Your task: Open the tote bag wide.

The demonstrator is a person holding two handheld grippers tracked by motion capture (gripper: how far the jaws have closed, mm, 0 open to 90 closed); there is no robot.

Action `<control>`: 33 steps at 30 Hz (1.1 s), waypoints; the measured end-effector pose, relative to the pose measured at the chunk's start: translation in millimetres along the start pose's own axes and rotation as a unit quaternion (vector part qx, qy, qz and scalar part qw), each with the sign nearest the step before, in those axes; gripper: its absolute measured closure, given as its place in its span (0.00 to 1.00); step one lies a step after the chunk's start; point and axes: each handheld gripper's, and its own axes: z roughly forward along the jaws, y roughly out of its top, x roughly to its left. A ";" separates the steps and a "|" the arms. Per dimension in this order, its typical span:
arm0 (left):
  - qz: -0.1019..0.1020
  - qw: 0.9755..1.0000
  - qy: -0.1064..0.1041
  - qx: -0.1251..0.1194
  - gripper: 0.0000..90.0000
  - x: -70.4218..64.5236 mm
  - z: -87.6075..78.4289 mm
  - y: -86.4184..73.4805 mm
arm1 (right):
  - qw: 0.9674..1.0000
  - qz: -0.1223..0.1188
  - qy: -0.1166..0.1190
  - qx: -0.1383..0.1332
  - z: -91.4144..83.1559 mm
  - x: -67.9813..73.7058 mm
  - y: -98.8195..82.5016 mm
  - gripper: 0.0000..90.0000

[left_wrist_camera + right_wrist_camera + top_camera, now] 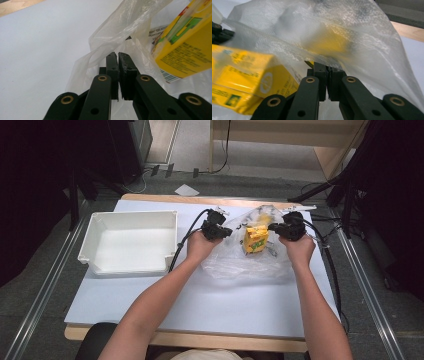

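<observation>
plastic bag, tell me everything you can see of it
The bag is thin, clear, crinkled plastic, lying on the white table right of the white bin. Its mouth is pulled up and apart: the left tool and the right tool are each shut on a fold of its rim. A yellow carton sits inside, printed in green and red.

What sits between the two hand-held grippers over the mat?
In the high view, a yellow carton inside the clear plastic bag, whose edges the left hand-held gripper and right hand-held gripper pinch.
</observation>
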 end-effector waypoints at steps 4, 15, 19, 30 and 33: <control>-0.007 1.000 0.012 0.004 0.98 7.5 6.0 -2.8 | 1.000 0.014 -0.004 0.004 4.1 -6.4 -8.5 0.99; -0.020 0.999 0.026 0.005 0.98 14.5 15.1 -7.6 | 1.000 0.025 -0.013 0.008 8.7 -14.0 -24.3 0.99; -0.015 1.000 0.027 0.007 0.97 14.7 16.2 -8.2 | 1.000 0.026 -0.012 0.006 9.1 -13.6 -28.9 0.99; -0.020 0.999 0.028 0.007 0.97 17.0 22.1 -11.0 | 1.000 0.013 -0.013 0.013 14.2 -7.9 -38.0 0.99; -0.007 0.999 0.047 0.012 0.97 16.1 23.9 -11.8 | 0.999 0.014 -0.022 0.019 17.8 -11.0 -42.7 0.99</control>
